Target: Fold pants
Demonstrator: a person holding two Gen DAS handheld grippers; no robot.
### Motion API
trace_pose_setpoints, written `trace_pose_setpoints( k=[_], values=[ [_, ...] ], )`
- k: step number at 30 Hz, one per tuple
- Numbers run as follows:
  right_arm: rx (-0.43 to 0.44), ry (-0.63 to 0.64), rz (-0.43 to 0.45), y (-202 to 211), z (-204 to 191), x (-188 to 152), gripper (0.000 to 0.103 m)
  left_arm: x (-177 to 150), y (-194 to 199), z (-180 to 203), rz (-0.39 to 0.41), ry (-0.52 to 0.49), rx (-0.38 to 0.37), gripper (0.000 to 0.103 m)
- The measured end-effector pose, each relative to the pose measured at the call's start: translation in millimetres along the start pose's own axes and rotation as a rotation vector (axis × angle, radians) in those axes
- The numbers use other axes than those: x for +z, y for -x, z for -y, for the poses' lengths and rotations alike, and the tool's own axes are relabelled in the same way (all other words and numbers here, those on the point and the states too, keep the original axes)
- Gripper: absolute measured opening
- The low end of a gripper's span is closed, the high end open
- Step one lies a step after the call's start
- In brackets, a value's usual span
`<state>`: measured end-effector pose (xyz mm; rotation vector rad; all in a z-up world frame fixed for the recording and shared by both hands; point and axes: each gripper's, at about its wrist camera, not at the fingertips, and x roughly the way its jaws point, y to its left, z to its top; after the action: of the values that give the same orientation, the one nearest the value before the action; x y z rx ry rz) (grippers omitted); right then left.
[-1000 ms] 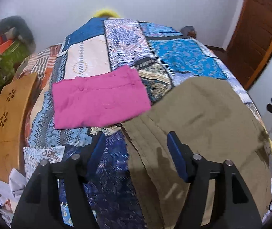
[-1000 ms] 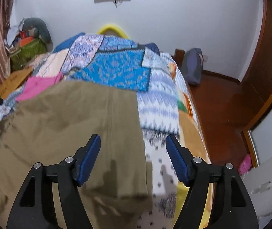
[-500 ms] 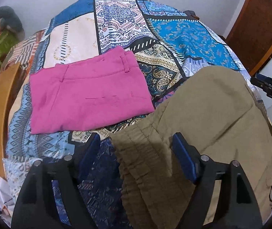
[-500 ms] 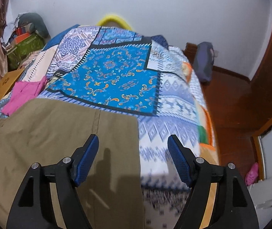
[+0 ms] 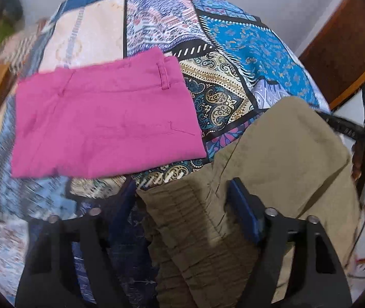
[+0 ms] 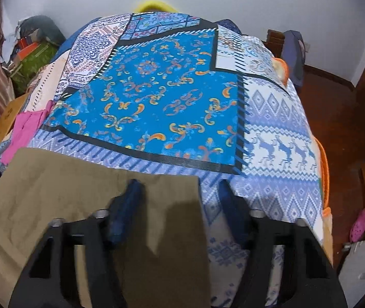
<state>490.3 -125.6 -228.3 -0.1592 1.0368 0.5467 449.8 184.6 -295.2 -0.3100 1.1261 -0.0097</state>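
Olive-brown pants (image 5: 280, 159) lie spread on the patchwork bedspread (image 5: 246, 41). In the left wrist view my left gripper (image 5: 182, 200) is open, low over the gathered elastic waistband (image 5: 190, 220), its jaws straddling the waistband's far corner. In the right wrist view my right gripper (image 6: 180, 197) is open, low over the other end of the pants (image 6: 80, 192), its jaws straddling the right corner of the leg end. Neither gripper holds cloth. The right gripper also shows at the right edge of the left wrist view (image 5: 362, 131).
A folded pink garment (image 5: 105, 118) lies on the bed left of the olive pants. A wooden board (image 6: 5, 120) and clutter (image 6: 31, 54) are at the bed's left side. The bed's right edge drops to a wooden floor (image 6: 341, 118).
Both grippers have moved down and forward toward the pants. The left now straddles the waistband corner; the right now straddles the leg end's corner. Both stayed open.
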Motion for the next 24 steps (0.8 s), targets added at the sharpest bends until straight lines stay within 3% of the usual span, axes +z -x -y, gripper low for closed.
trace_pose_setpoints(
  k=[2,6,11,16,24],
  values=[
    [-0.06,0.024,-0.003,0,-6,0,0.018,-2,1,-5,0.008,0.042,-0.021,0.067],
    [-0.106,0.039,0.015,6,-10,-1,0.006,-5,10,-1,0.047,0.02,0.022,0.06],
    [-0.147,0.035,0.115,31,-13,5,0.004,-7,40,25,0.199,-0.107,0.205,0.057],
    [-0.178,0.04,0.198,60,-17,24,0.003,5,67,46,0.28,-0.207,0.301,0.054],
    [-0.145,0.021,0.318,130,-26,34,0.002,15,123,49,0.342,-0.167,0.203,0.054]
  ],
)
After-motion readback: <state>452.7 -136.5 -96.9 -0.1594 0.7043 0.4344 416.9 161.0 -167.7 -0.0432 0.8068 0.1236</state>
